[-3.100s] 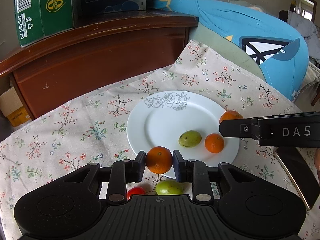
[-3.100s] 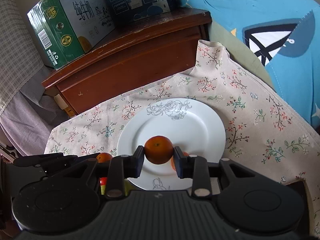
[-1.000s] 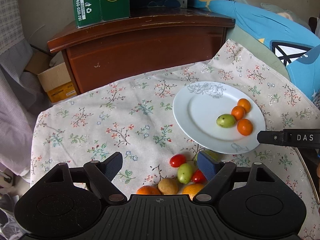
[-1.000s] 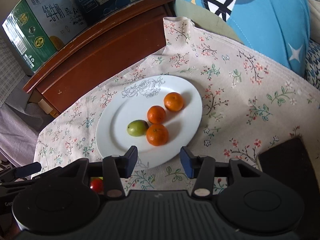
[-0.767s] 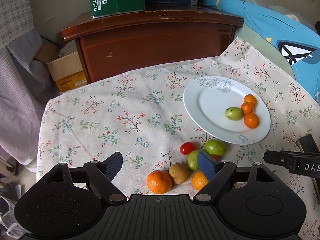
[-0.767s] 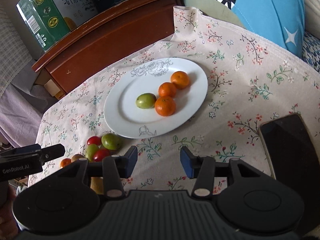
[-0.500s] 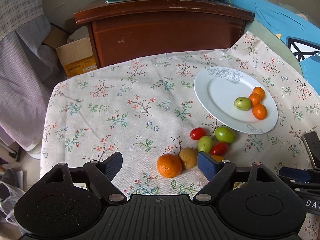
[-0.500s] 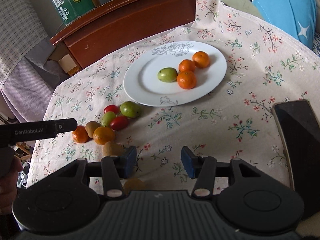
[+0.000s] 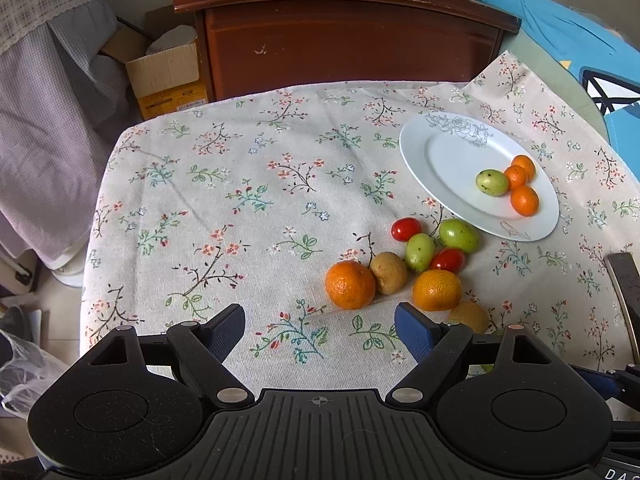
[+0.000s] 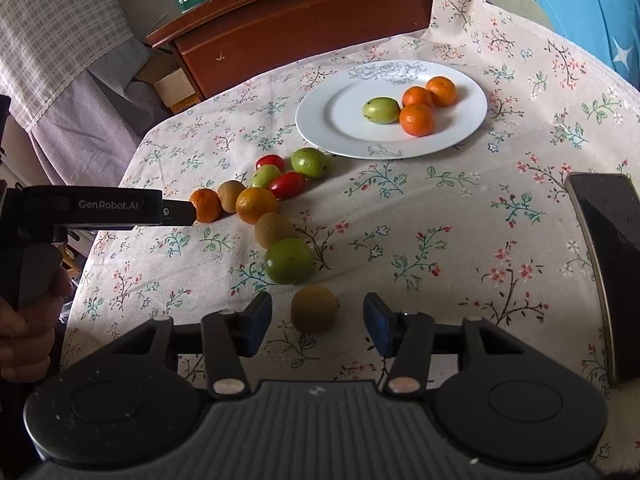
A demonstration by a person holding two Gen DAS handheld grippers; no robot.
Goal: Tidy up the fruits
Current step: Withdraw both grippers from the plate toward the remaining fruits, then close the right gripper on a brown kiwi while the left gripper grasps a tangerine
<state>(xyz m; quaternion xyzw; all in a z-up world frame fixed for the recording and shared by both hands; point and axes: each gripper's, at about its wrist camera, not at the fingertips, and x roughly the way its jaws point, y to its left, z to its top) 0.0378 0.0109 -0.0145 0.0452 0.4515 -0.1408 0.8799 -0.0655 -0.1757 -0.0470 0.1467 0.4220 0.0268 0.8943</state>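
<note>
brown fruit (image 10: pixel 314 309) lies between the open right claw's (image 10: pixel 316 320) jaws, untouched.

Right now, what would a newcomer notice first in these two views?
First, the white plate at the far right of the floral tablecloth, holding three oranges and one green fruit. Then the loose trail of fruit running from the plate's near edge toward the cameras, ending at a brownish fruit lying between the open right gripper fingers, untouched. The left gripper is open and empty.
</note>
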